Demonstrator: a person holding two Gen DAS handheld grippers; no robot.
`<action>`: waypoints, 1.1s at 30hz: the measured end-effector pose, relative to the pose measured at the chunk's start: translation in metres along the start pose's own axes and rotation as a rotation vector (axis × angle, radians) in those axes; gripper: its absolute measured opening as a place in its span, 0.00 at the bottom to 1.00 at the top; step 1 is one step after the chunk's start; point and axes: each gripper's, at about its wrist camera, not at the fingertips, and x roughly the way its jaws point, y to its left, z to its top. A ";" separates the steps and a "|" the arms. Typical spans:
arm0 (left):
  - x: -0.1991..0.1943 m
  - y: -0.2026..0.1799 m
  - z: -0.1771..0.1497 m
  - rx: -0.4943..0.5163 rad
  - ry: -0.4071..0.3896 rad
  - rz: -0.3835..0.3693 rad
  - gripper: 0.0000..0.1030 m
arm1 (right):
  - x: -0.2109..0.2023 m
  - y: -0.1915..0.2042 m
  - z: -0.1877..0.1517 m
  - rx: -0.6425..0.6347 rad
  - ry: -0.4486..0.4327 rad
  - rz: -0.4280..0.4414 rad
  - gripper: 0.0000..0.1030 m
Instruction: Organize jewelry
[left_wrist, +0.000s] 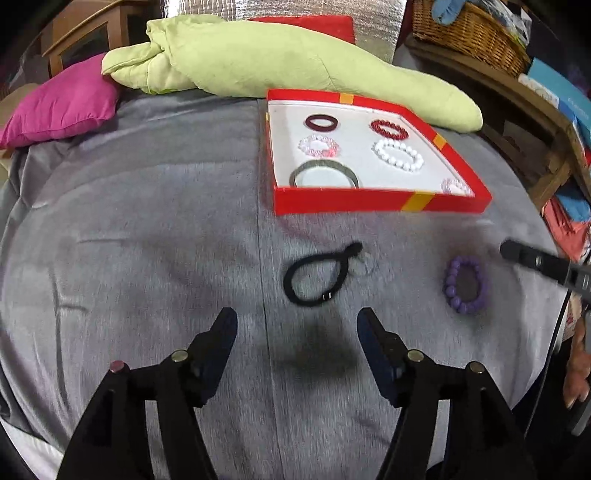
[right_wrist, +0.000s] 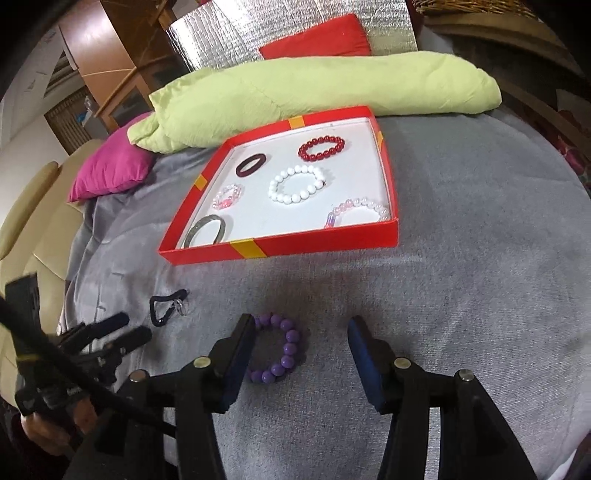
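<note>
A red box (left_wrist: 373, 203) (right_wrist: 295, 247) with a white floor lies on the grey blanket and holds several bracelets and rings. A black hair tie (left_wrist: 317, 275) (right_wrist: 164, 306) with a clear ring beside it lies on the blanket just beyond my open, empty left gripper (left_wrist: 297, 326). A purple bead bracelet (left_wrist: 466, 284) (right_wrist: 282, 349) lies to the right of it, close beside the left finger of my open, empty right gripper (right_wrist: 301, 332). The right gripper's tip (left_wrist: 517, 253) shows at the right edge of the left wrist view, near the purple bracelet.
A green folded quilt (left_wrist: 258, 55) (right_wrist: 314, 88) and a magenta cushion (left_wrist: 62, 99) (right_wrist: 110, 170) lie behind the box. A red cushion (right_wrist: 317, 38) leans on a silver panel. A wicker basket (left_wrist: 469, 33) sits on a wooden shelf at right. The left gripper (right_wrist: 118, 332) shows at left in the right wrist view.
</note>
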 end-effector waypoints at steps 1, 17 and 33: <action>0.001 -0.002 -0.003 0.000 0.017 -0.009 0.66 | -0.001 -0.001 0.000 0.002 -0.005 0.000 0.55; -0.027 0.002 -0.002 0.017 0.000 0.058 0.66 | -0.004 -0.003 0.001 0.005 -0.019 -0.002 0.54; -0.003 -0.004 0.022 0.145 -0.034 0.032 0.70 | 0.003 0.001 -0.001 -0.015 0.007 0.000 0.54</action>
